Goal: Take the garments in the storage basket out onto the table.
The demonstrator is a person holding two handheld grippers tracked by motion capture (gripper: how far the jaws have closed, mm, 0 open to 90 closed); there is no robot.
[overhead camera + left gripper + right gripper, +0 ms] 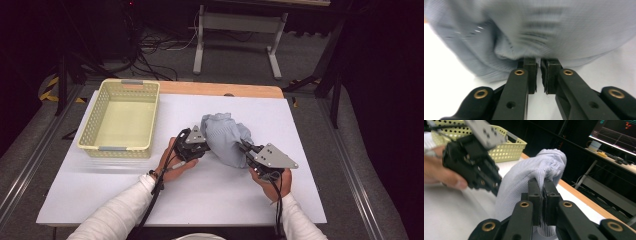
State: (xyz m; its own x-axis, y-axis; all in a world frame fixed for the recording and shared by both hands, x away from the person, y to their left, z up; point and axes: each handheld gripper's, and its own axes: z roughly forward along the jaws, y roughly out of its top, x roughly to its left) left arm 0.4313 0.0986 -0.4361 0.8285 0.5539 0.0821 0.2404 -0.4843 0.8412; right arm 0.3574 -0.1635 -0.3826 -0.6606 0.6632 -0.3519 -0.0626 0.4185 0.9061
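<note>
Black jaws of the right gripper [543,185] stand nearest in the right gripper view, pressed together on a fold of the grey cloth [534,172], which rises above them in a rounded hump. From the high view, the cloth [225,137] sits bunched near the middle of the desk [310,200], between the two grippers. The left gripper [202,147] meets the cloth's left side; in the left gripper view its jaws [539,65] stand almost together with only a thin gap, their tips against the lower edge of the cloth [529,30], and whether fabric is pinched between them cannot be told. The right gripper [246,146] meets the cloth's right side. A yellow basket [120,149] stands at the desk's far left corner, well apart from the cloth. Each gripper is held in a hand with a white sleeve [120,210] coming in over the near edge.
</note>
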